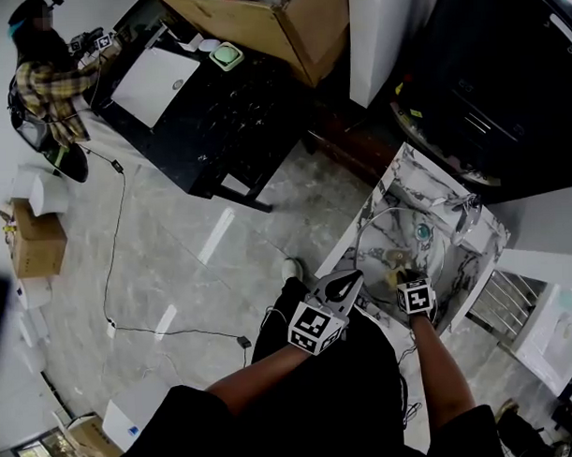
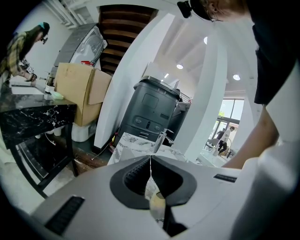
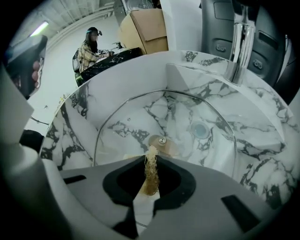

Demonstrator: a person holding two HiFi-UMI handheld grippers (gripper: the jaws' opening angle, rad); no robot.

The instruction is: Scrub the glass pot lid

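In the veined marble sink (image 1: pixel 398 178), we see the round, metal-rimmed clear glass pot lid (image 3: pixel 140 117), its rim pinched by the left gripper (image 2: pixel 151 161), the right gripper (image 3: pixel 151 161) clamping a tan fibrous scrubber (image 3: pixel 150 174).

Left claw (image 1: pixel 348 283) clamped on lid (image 1: pixel 380 236) rim; right claw (image 1: pixel 406 275) clamped on scrubber (image 3: pixel 150 172); both forearms extended.

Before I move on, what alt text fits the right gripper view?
The right gripper has its jaws shut on a tan fibrous scrubbing pad, its tip close to the centre of a round clear glass pot lid in a white marble-patterned sink. A chrome tap stands behind.
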